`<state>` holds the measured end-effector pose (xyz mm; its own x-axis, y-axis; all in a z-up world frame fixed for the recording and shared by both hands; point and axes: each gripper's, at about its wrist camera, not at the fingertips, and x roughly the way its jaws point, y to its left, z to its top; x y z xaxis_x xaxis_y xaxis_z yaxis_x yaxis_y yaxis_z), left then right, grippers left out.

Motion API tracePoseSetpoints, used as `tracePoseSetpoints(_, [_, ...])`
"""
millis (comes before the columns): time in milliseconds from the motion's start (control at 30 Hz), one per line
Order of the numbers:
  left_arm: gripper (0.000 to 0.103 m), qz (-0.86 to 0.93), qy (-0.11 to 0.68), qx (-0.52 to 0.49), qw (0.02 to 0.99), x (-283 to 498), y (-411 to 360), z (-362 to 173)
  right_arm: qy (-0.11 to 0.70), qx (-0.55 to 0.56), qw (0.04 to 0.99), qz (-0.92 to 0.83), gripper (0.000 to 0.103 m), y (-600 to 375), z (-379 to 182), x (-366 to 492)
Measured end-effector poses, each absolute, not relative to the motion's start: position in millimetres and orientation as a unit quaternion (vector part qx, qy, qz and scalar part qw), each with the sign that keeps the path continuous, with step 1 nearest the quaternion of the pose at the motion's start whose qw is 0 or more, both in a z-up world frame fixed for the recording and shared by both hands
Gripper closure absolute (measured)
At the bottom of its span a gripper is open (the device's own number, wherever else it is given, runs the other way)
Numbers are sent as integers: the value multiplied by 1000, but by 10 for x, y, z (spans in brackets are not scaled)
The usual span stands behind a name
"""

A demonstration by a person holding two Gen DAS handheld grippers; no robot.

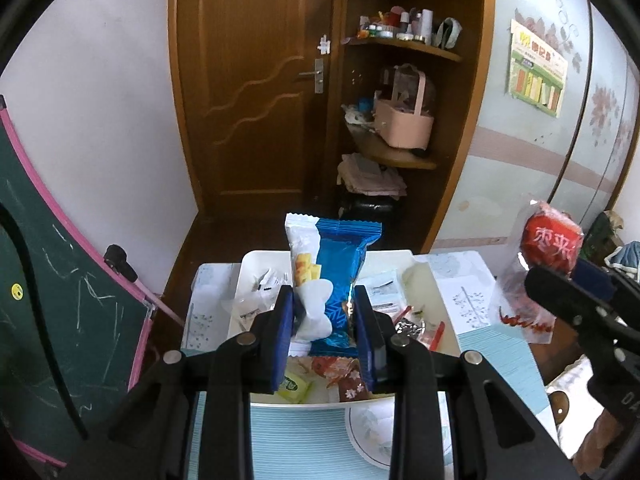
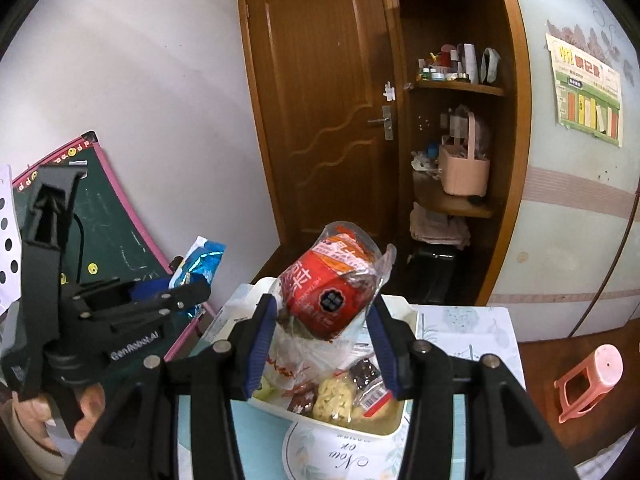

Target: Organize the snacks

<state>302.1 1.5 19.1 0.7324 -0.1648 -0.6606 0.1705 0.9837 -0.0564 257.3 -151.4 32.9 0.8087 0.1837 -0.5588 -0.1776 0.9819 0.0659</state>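
Observation:
My left gripper (image 1: pixel 323 312) is shut on two snack packets held upright above the tray: a blue foil packet (image 1: pixel 344 264) and a white packet (image 1: pixel 303 256) with yellow sticks printed on it. My right gripper (image 2: pixel 322 320) is shut on a clear bag holding a red snack pack (image 2: pixel 330 296), lifted over the tray. The white tray (image 1: pixel 430 280) sits on the small table and holds several loose snacks (image 2: pixel 334 396). The red pack (image 1: pixel 550 246) and right gripper (image 1: pixel 568 296) show at the right of the left wrist view. The left gripper (image 2: pixel 176 292) with its blue packet (image 2: pixel 200 264) shows at the left of the right wrist view.
A patterned plate (image 2: pixel 320 452) lies under the tray's near edge on a striped blue mat (image 1: pixel 296 440). A green chalkboard (image 1: pixel 60 280) leans at the left. A wooden door (image 1: pixel 256 92) and cluttered corner shelves (image 1: pixel 400 120) stand behind. A pink stool (image 2: pixel 592 380) stands at the right.

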Motion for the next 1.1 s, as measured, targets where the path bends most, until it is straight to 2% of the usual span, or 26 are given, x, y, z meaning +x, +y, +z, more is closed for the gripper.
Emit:
tracePoseSetpoints(500, [76,-54,394,10,917,3402,-4,-299,356,20,930,89,55,-1534,-178,3015])
tracePoseSetpoints(533, [71,-54,400,9,915,3433,-16,-332,364,21,927,91,55,-1529,-227,3053])
tracePoseSetpoints(600, [37,-65,413,1,909,3486,-30,-394,372,18,924,84,54,-1524,-295,3095])
tracePoseSetpoints(633, [3,-68,417,-4,906,3500,-18,-416,373,13,925,77,51,-1520,-324,3114])
tracePoseSetpoints(667, [0,-64,415,-7,908,3496,-9,-426,373,11,925,72,42,-1522,-342,3123])
tracePoseSetpoints(733, [0,-55,408,-3,912,3479,12,-436,372,20,926,63,31,-1573,-368,3129])
tracePoseSetpoints(767, [0,-55,411,-3,910,3479,16,-450,372,25,926,63,28,-1596,-372,3128])
tracePoseSetpoints(1100, [0,-58,423,-8,904,3358,8,-470,387,45,920,49,28,-1690,-397,3090])
